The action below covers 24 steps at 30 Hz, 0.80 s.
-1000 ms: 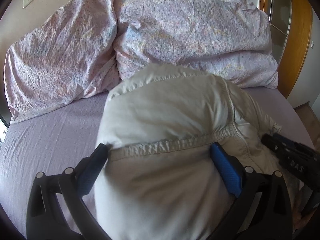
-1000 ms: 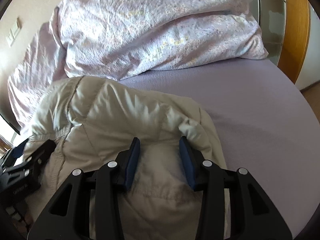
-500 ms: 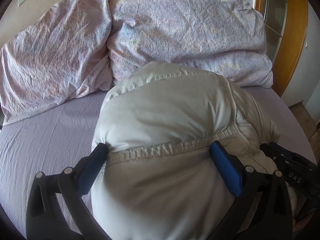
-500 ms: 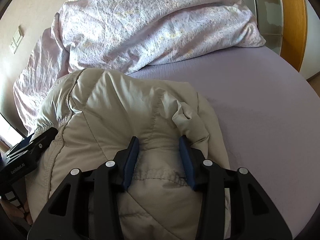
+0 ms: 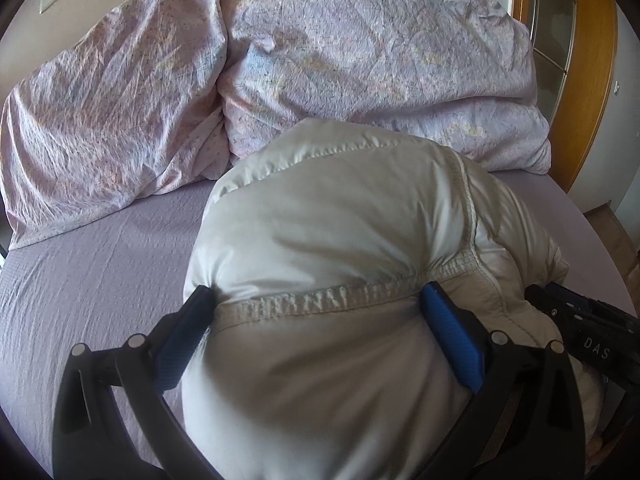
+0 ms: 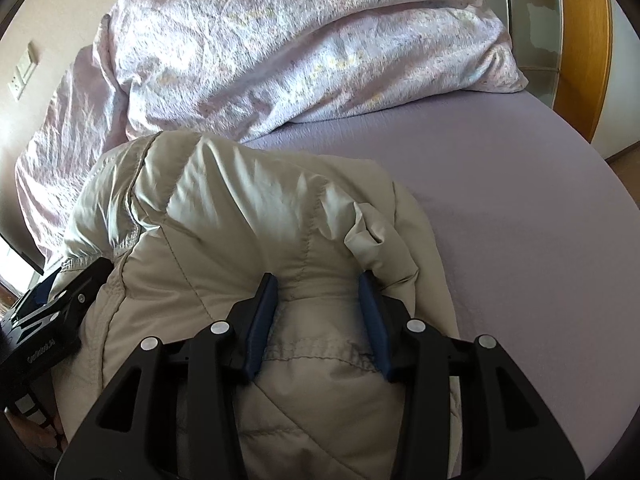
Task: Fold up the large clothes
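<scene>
Crosswise, puffy beige jacket [image 5: 340, 216] bundle, both claws [image 5: 316, 300] [image 6: 320, 280] clamped on its near folded edge.

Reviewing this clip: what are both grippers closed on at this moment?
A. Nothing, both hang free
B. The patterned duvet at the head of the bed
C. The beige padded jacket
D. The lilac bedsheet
C. The left gripper pinches a wide bunch of the beige padded jacket along a stitched hem, and the right gripper clamps a narrower fold of it; the duvet lies untouched behind.
</scene>
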Tool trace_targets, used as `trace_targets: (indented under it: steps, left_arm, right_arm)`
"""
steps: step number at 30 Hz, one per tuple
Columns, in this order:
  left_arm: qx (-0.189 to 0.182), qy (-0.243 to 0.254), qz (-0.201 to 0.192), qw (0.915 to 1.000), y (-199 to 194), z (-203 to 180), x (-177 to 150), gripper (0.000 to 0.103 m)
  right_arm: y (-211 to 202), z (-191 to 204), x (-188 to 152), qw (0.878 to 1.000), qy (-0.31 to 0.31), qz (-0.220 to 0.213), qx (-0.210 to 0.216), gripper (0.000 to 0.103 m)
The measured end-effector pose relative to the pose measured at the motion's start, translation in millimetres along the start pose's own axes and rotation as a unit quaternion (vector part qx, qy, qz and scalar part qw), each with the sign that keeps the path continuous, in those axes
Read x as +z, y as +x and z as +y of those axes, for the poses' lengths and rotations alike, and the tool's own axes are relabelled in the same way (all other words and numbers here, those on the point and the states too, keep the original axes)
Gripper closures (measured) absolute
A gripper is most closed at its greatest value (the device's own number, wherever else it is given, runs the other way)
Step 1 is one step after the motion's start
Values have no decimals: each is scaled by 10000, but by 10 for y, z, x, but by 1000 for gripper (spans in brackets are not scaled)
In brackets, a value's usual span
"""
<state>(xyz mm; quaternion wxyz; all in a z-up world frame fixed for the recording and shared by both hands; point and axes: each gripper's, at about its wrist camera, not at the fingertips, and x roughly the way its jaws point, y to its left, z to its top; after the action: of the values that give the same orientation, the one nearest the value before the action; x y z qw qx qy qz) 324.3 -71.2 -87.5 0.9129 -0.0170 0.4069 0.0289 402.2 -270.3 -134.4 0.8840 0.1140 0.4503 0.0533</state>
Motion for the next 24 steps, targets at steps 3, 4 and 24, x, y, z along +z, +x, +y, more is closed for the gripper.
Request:
trace_targets:
  steps: [3, 4, 24]
  left_arm:
    - [6, -85, 116, 9999, -82, 17, 1, 2]
    - [-1, -127, 146, 9998, -105, 26, -2, 2]
    - [56, -487, 375, 9981, -662, 454, -151, 2]
  right_arm:
    - [-34, 26, 25, 9998, 64, 151, -134, 56]
    - [-49, 34, 21, 9997, 76, 170, -175, 56]
    - [-402, -329, -151, 9955, 685, 604, 259, 11]
